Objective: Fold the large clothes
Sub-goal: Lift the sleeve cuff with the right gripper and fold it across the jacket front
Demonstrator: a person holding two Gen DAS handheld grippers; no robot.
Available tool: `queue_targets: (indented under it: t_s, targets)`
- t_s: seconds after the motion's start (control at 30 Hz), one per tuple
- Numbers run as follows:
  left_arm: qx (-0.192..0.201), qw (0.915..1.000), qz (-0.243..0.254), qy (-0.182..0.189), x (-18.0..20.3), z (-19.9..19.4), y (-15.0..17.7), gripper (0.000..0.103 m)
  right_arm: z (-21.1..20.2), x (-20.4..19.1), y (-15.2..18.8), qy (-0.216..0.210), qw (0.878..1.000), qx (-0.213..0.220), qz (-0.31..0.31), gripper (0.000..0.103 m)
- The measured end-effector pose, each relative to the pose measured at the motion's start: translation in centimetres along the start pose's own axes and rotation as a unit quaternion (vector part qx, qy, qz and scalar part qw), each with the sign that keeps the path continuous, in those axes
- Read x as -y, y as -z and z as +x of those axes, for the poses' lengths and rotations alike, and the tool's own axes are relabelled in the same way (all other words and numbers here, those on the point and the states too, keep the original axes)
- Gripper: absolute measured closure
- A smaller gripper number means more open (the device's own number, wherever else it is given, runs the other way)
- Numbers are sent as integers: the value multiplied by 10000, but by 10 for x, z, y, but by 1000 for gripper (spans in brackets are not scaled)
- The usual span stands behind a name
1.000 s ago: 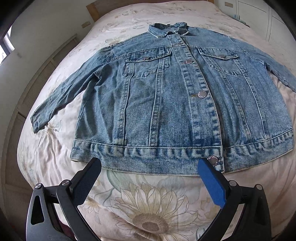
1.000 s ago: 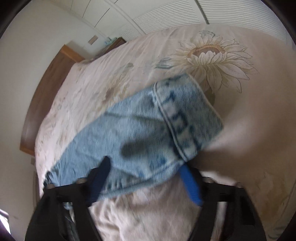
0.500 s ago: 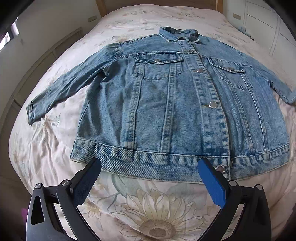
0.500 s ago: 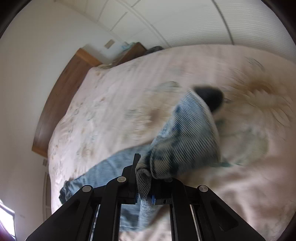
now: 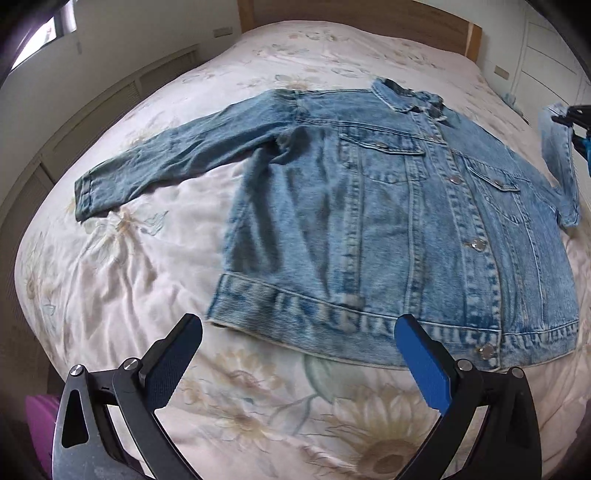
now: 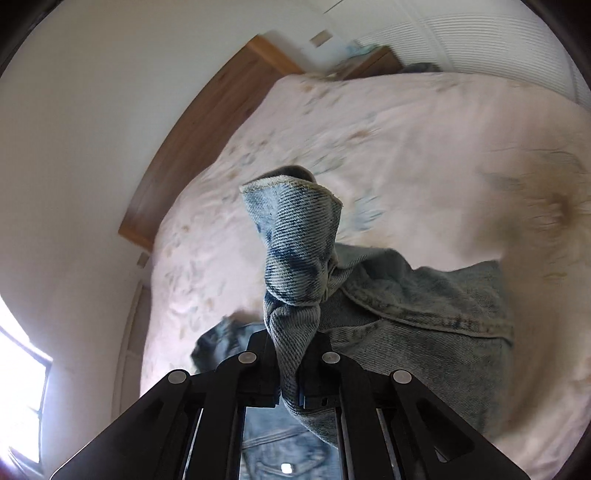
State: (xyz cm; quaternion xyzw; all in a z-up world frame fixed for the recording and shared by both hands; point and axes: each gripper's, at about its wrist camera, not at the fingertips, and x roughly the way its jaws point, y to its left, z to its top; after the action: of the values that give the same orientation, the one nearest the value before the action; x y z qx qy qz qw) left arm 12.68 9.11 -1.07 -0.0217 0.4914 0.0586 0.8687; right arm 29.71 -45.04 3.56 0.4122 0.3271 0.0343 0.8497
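Observation:
A blue denim jacket lies front up and buttoned on the bed, collar toward the headboard. Its left sleeve lies spread flat to the left. My left gripper is open and empty, just in front of the hem. My right gripper is shut on the cuff of the right sleeve and holds it lifted above the jacket. In the left wrist view the raised sleeve and the right gripper show at the far right edge.
The bed has a pale floral cover with a large sunflower print near the front. A wooden headboard stands at the far end. White cupboards are on the right, a wall with low panels on the left.
My right gripper closed on the right sleeve cuff and lifted it off the bed. My left gripper moved left along the hem, still open.

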Motion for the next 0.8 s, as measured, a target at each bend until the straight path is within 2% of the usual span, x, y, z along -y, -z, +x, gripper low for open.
queue_targets:
  t_s: [0.2, 0.47, 0.67, 0.8]
  targets:
    - [-31, 9996, -251, -121, -32, 1, 5, 1, 61, -84, 38, -395, 9969, -462, -494, 97]
    - [-92, 9982, -529, -263, -63, 4, 11, 1, 123, -151, 124, -846, 9828, -1214, -1109, 97]
    - [-129, 9976, -625, -281, -72, 6, 15, 1, 159, -178, 197, -776, 9683, -1802, -1547, 97]
    - [-186, 9975, -626, -257, -74, 10, 17, 1, 171, -185, 224, -602, 9608, -1985, -1840, 97]
